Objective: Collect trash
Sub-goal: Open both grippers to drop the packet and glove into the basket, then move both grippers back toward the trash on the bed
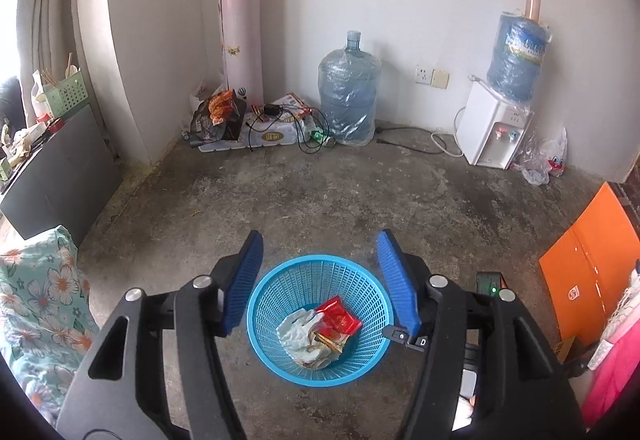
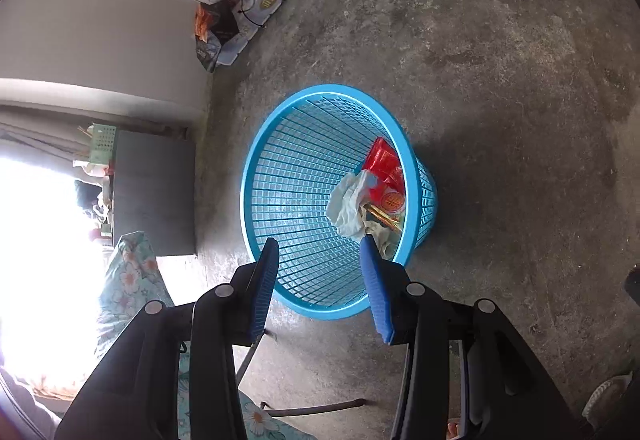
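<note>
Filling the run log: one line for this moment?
left gripper open, empty | right gripper open, empty | basket holds red wrapper, crumpled paper

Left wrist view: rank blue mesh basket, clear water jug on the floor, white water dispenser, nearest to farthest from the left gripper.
1. Blue mesh plastic basket: on the floor right under the left gripper, framed by its open fingers.
2. and 3. Clear plastic-wrapped water jug, centre of the back wall, and white water dispenser, to the right against the same wall: both far off, too close to call.
</note>
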`<state>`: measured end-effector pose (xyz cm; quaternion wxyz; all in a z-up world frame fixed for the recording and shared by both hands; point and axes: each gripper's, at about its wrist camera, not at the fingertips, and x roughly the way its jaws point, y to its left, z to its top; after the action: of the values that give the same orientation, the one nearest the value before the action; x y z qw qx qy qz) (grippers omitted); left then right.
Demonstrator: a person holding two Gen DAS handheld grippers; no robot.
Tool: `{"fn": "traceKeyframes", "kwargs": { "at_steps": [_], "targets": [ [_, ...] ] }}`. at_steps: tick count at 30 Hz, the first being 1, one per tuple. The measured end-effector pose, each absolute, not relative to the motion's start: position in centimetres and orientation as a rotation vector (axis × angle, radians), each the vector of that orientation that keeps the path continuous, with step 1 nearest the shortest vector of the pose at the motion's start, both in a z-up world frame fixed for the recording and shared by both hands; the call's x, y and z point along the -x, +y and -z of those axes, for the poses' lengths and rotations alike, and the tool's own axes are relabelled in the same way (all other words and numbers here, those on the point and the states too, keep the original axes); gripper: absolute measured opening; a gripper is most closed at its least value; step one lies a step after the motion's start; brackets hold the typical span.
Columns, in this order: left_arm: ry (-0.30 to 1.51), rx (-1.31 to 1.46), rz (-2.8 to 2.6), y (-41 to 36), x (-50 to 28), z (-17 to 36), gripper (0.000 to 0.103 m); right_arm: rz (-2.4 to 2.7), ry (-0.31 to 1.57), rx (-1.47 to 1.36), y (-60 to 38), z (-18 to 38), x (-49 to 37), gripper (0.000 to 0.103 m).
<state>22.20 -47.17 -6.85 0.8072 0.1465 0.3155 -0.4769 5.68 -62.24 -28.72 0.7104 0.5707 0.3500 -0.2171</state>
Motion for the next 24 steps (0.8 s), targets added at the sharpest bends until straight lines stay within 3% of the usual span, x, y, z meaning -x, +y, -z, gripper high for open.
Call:
{"fn": "traceKeyframes", "kwargs": {
  "at_steps": [4,7,9,11,24],
  "targets": [
    [0.616,-0.256,1.060,-42.9,-20.5,2.2,0.067,0.491,0.710,-1.076,-58.8,22.5,-4.3,0.048],
    [0.589,-0.230,1.082,-38.8,-19.1,-1.4,0.073,0.503,0.643,-0.913,-55.3,16.9,-3.3,0.064],
    [0.561,-0.219,1.092,-35.7,-18.0,-3.6,0.074,0.499,0.591,-0.819,-52.9,13.5,-2.5,0.083],
    [0.527,-0.211,1.081,-32.2,-16.9,-5.5,0.076,0.506,0.553,-0.735,-50.6,10.5,-1.7,0.095],
    [0.495,-0.087,0.644,-6.3,-11.8,-10.3,0.078,0.161,0.501,-0.608,-39.5,1.4,-0.3,0.096]
  ]
}}
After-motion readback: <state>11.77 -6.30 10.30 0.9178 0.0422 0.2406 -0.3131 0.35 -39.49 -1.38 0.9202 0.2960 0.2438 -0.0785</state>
